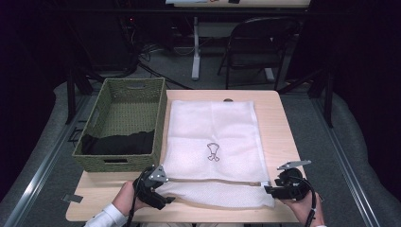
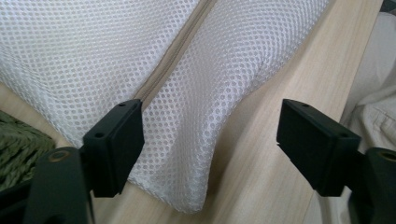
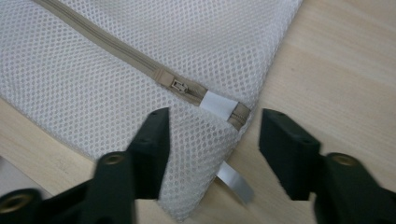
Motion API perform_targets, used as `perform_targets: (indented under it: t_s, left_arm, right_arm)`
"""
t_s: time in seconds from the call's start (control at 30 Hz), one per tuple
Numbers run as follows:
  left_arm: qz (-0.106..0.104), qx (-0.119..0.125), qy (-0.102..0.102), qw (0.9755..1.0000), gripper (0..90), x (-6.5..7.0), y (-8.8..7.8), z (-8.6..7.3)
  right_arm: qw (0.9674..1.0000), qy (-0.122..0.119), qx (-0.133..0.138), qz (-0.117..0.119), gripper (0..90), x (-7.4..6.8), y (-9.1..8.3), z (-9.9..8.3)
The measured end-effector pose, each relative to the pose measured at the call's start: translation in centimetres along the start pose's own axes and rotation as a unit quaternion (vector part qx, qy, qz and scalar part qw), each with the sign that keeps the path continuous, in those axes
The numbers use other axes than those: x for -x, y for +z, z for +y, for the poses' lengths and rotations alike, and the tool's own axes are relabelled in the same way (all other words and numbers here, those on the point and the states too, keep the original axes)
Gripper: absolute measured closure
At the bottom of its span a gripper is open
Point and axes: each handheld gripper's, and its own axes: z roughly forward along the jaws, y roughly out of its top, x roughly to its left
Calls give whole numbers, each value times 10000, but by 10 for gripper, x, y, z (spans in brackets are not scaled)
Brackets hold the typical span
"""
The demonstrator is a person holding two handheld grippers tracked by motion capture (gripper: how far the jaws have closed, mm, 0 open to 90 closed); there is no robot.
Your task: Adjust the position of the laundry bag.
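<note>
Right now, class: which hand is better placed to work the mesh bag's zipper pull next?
Probably the right gripper: the zipper pull lies just beyond its open fingers on the mesh bag.

mesh bag (image 1: 211, 142): 1 | basket (image 1: 124, 97): 1 | black cloth (image 1: 120, 143): 1 | table (image 1: 279, 123): 1 | chair (image 1: 257, 42): 1

black grippers (image 1: 166, 198) with grey triangular plates, white sleeve (image 1: 106, 216) cuff

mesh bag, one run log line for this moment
mesh bag: flat on table | left gripper: open, near-left corner | right gripper: open, zipper end
</note>
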Motion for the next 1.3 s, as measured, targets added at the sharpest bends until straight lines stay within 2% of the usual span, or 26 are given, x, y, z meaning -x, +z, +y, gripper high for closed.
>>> perform_targets:
  t_s: [0.03,0.07,0.13,0.27,0.57,0.67,0.73,0.83,0.97,1.3]
  left_arm:
    - [0,0,0,10000,193,0,0,0]
    - [-41,73,-62,9999,169,-1,-1,2]
    - [-76,120,-103,9998,160,-1,1,5]
    - [21,56,19,10000,147,1,3,10]
    - [147,83,212,9996,136,6,3,19]
    - [180,91,166,9997,138,5,4,17]
    - [132,91,119,9998,139,5,3,17]
    - [231,118,163,9995,139,7,2,18]
    - [248,115,231,9994,138,10,2,21]
    - [243,107,181,9995,135,8,5,21]
  right_arm:
    - [10000,0,0,0,388,0,0,0]
    - [9999,-61,61,-89,306,-3,-2,1]
    - [9999,-74,104,-111,236,-5,-5,3]
    - [9994,-120,308,-130,190,-8,-10,3]
    - [9992,-202,314,-119,187,-5,-7,6]
    - [9993,-180,289,-121,194,-5,-6,6]
    - [9993,-198,267,-168,235,-4,-7,5]
    - [9995,-176,227,-127,234,-3,-5,3]
    - [9995,-199,236,-95,228,-2,-5,3]
    - [9997,-156,182,-88,239,0,-4,2]
